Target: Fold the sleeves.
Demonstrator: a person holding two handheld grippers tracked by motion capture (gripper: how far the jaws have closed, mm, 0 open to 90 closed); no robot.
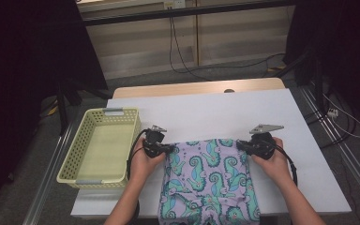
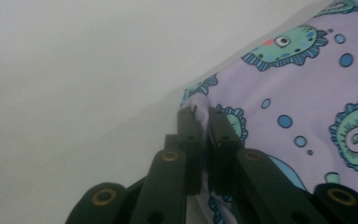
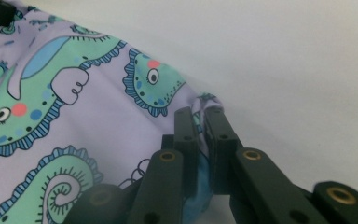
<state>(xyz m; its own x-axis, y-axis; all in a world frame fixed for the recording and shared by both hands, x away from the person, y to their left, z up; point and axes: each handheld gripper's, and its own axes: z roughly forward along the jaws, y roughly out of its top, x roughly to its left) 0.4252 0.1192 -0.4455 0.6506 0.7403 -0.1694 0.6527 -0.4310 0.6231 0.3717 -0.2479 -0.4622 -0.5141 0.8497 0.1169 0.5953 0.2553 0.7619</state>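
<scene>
A lilac stretch-fabric garment printed with teal seahorses and blue bubbles (image 1: 209, 180) lies flat on the white worktop (image 1: 206, 112), toward its near edge and a little right of the middle. Its long axis runs from the near edge away toward the far edge; the lower part hangs over the near edge, and the straight far hem lies across the worktop, parallel to that edge. The cloth looks thin, smooth and slightly glossy, with soft wrinkles near the middle.

The left gripper (image 1: 166, 149), black with a grey three-cornered plate on top, sits at the far left corner of the garment. In the left gripper view its jaws are pressed together with a small bunched fold of the lilac cloth (image 2: 200, 103) squeezed between the tips. The right gripper (image 1: 242, 145) sits at the far right corner of the garment; in the right gripper view its jaws likewise pinch a puckered bit of the hem (image 3: 201, 105). Both grippers point inward at each other along the far hem.

A pale yellow rectangular plastic basket with perforated walls and grey handle grips (image 1: 77, 147) stands at the left edge of the worktop, just beside the left hand (image 1: 143, 164) and apart from the garment.
</scene>
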